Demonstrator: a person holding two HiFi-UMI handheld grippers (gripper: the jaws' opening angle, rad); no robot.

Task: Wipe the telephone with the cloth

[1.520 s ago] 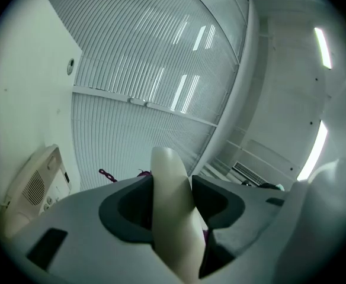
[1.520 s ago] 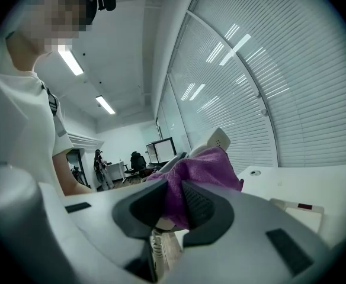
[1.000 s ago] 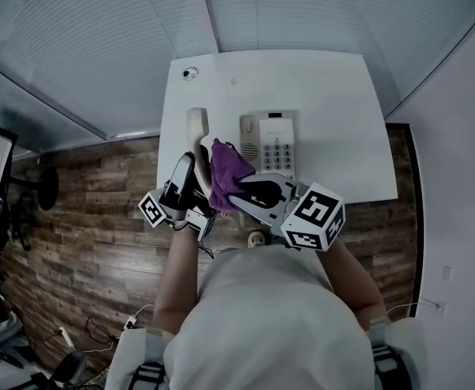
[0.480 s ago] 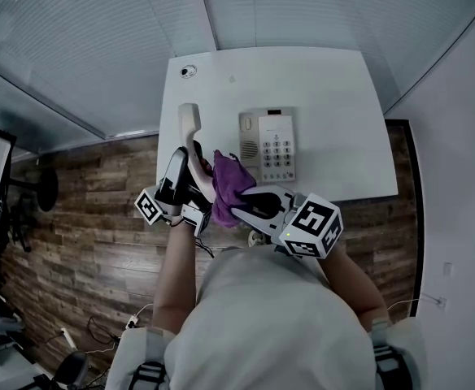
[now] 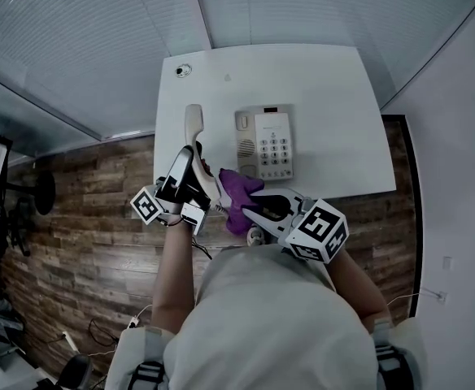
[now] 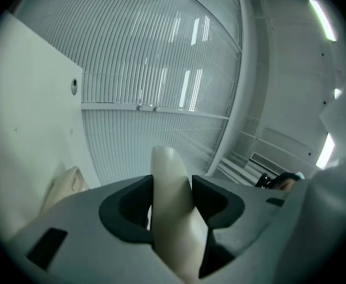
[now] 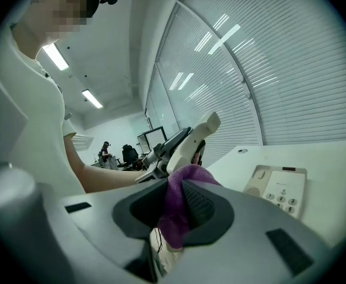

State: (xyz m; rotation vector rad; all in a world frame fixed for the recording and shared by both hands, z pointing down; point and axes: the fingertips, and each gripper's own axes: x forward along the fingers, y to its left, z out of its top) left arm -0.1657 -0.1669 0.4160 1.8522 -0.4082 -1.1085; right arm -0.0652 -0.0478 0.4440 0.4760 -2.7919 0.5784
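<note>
Handset (image 5: 193, 124) is getting its wipe: left gripper (image 6: 172, 200) is clamping its jaws on it, right gripper (image 7: 176, 209) is pinching the cloth (image 7: 182, 185) between its jaws, likely needing firm strokes along it next.

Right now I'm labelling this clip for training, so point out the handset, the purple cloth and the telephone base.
handset (image 5: 193, 124), head view, its upper half
purple cloth (image 5: 240, 188), head view, its bunched middle
telephone base (image 5: 273, 149), head view, its keypad
</note>
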